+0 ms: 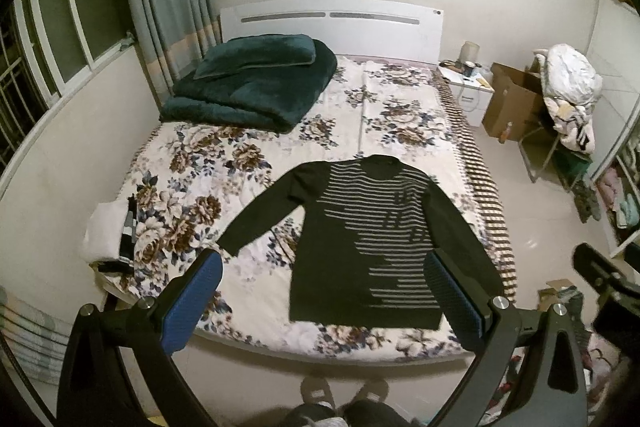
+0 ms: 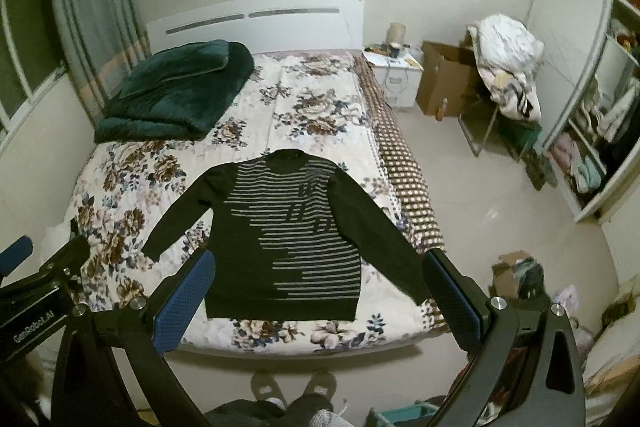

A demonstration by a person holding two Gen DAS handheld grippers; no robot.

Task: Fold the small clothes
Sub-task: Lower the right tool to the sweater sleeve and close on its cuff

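Left wrist view: hovering above the bed's foot with the left gripper spread wide, grasping nothing. Judging the fold as not yet begun; next likely reaching for a sleeve to bring across the body. Black striped sweater lying flat on the floral bedspread, sleeves splayed.

Right wrist view: right gripper likewise released, empty. Sweater lying smooth, hem nearest, collar pointing toward the headboard.

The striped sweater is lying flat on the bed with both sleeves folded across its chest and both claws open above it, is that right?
Not quite. The striped sweater lies flat on the bed, but its sleeves are spread outward, not folded, as the right wrist view shows. Both claws, left and right, are open.
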